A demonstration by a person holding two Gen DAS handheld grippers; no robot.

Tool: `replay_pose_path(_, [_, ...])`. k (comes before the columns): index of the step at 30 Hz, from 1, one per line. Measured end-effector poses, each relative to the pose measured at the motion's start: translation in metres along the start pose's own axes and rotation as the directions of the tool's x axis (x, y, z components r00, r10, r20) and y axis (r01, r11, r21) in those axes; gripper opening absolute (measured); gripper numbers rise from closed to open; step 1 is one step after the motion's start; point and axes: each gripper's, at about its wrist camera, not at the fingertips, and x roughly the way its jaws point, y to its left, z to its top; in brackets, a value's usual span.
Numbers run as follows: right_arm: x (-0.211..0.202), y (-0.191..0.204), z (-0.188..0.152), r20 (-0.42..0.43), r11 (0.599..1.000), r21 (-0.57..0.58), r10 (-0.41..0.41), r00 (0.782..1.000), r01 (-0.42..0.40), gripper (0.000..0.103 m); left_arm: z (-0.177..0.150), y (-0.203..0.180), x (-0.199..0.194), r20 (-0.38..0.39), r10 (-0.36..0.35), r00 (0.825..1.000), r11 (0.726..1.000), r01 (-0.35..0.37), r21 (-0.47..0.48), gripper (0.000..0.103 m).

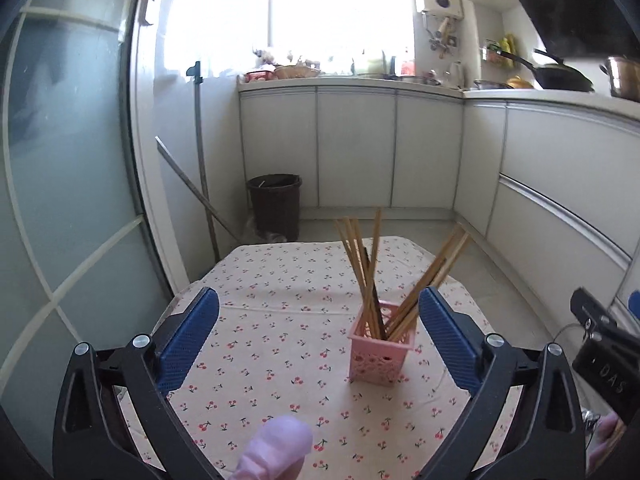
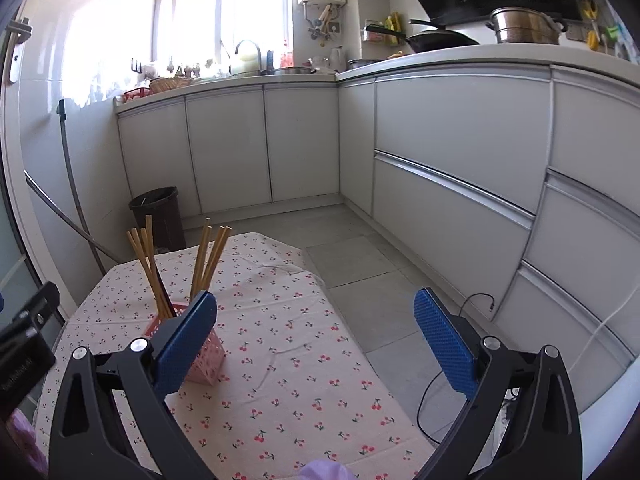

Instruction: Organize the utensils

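A pink perforated basket stands upright on the cherry-print tablecloth, holding several wooden chopsticks that lean apart in two bunches. My left gripper is open wide, its blue pads clear of the basket, which sits toward the right pad. In the right wrist view the same basket is partly hidden behind the left blue pad, with the chopsticks rising above it. My right gripper is open with nothing between its fingers, only tablecloth and floor behind.
The small table's far edge drops to a grey tiled floor. A dark waste bin stands beyond the table. White cabinets run along the back and right. A black cable lies on the floor. A gloved fingertip shows at the bottom.
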Motion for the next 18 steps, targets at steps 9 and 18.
replay_pose_path(9, [0.001, -0.005, -0.021, -0.079, 1.000, 0.005, -0.009, 0.997, 0.010, 0.096, -0.015, -0.006, -0.002, -0.044, -0.066, 0.997, 0.998, 0.067, 0.020, 0.096])
replay_pose_path(18, [0.007, -0.007, -0.023, -0.099, 1.000, 0.020, 0.000, 0.995, 0.002, 0.096, -0.019, -0.008, 0.006, -0.082, -0.083, 0.993, 0.996, 0.084, 0.012, 0.096])
